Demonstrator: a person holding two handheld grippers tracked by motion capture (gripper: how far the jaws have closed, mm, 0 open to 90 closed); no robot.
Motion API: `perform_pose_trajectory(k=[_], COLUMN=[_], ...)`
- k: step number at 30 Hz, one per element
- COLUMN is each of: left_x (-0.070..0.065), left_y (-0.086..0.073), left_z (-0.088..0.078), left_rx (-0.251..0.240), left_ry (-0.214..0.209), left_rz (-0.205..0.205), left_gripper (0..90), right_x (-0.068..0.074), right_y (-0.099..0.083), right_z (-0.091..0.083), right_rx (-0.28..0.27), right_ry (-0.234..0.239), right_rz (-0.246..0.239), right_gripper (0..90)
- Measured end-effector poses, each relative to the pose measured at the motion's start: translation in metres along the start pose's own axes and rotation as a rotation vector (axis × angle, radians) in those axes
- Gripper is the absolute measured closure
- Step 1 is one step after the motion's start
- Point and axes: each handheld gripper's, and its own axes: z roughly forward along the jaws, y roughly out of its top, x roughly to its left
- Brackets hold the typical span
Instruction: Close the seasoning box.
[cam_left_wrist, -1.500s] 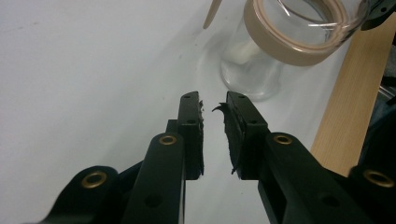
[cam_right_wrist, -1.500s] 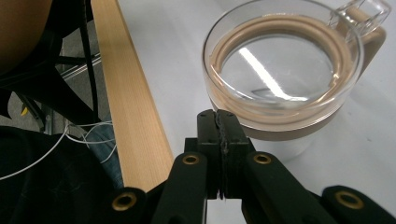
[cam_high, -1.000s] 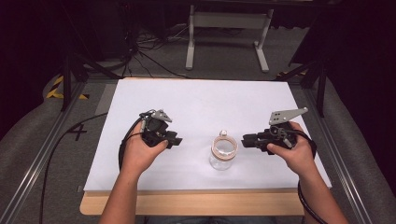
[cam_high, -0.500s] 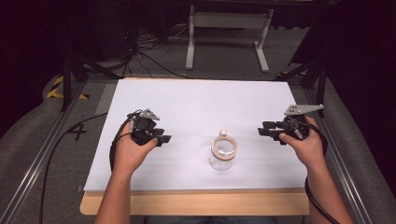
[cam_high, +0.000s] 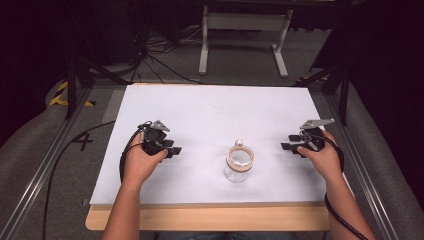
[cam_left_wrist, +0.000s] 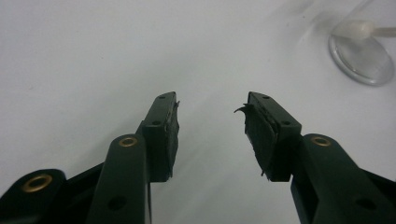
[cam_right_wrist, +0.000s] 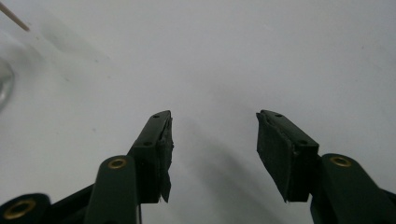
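A clear glass jar (cam_high: 239, 165) with a tan rim stands upright on the white table top (cam_high: 210, 110), with a small white piece (cam_high: 239, 142) at its far edge. My left gripper (cam_high: 172, 149) rests left of the jar, pointing toward it. Its jaws have just been opening and hold nothing (cam_left_wrist: 212, 105). The jar's base (cam_left_wrist: 359, 53) lies ahead to the upper right in the left gripper view. My right gripper (cam_high: 287, 147) sits right of the jar. Its jaws have also just been opening, with bare table between them (cam_right_wrist: 214, 119).
A thin wooden stick tip (cam_right_wrist: 14, 16) shows at the upper left of the right gripper view. Metal rails (cam_high: 45, 170) run along both table sides. A white stand (cam_high: 245, 30) and cables lie on the floor beyond the far edge.
Both grippers have drawn away from the jar, the right one farther to the right, the left one to the left. Both sets of jaws have spread wider.
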Motion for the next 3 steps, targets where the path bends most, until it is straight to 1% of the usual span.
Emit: perform_pose_trajectory(k=[1, 3], left_x=[0.0004, 0.0002], left_y=[0.0003, 0.0011], left_z=[0.0008, 0.0017], left_rx=[0.004, 0.000], left_ry=[0.002, -0.001], left_rz=[0.003, 0.005], left_gripper=[53.8, 53.3], right_x=[-0.0010, -0.0011], right_y=[-0.0020, -0.0037], right_z=[0.0025, 0.0038], right_rx=[0.012, 0.019], right_ry=[0.000, 0.000], right_rz=[-0.006, 0.000], right_gripper=[46.0, 45.4])
